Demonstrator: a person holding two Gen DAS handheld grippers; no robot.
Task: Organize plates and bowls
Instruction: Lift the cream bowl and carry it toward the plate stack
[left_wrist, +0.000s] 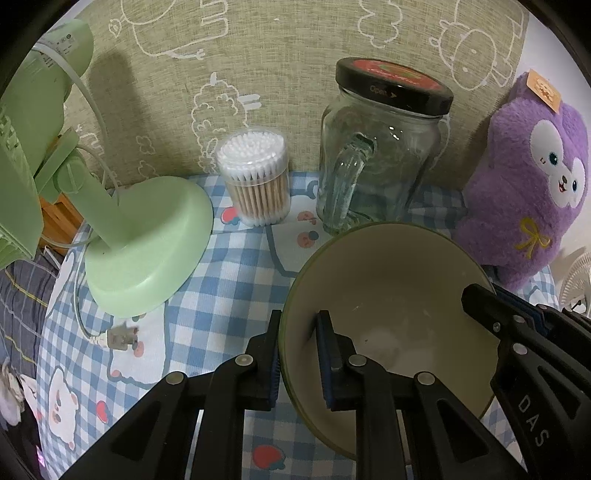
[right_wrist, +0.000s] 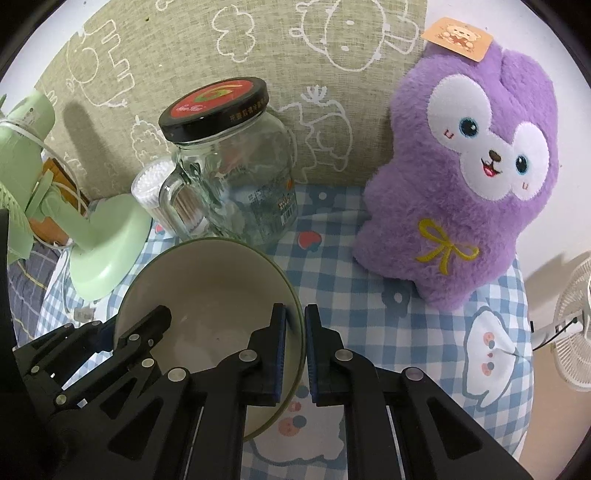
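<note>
Two grippers, one bowl: the left gripper (left_wrist: 297, 360) is clamped on the near-left rim of a cream bowl (left_wrist: 391, 295) with a dark green outside, one pad outside the wall, the other inside. The right gripper (right_wrist: 293, 354) pinches the opposite rim the same way, its jaws drawn narrow with the wall between them. Each tool shows in the other's view, so the bowl is held from both sides at once, prob. to keep a wide, smooth dish from swinging off a single pinch.

The bowl itself sits tilted toward the cameras, its mouth open and its inside empty. Whether its base rests on the blue-and-white checked cloth (left_wrist: 229, 266) or is already clear of it cannot be told; the gripper bodies hide the underside. No plates or other bowls are in view, so where it belongs is not visible.

Just behind the bowl stands a glass jar (left_wrist: 380, 162) w/ a black lid and handle, close enough that a careless lift could clip it. Left of the jar is a clear tub of cotton swabs (left_wrist: 255, 177), then a green desk fan (left_wrist: 144, 240) whose unplugged cord lies on the cloth. A purple plush toy (right_wrist: 476, 177) leans against the patterned backrest at right, well apart from the bowl.

Judgement: grasp made, lift next.
</note>
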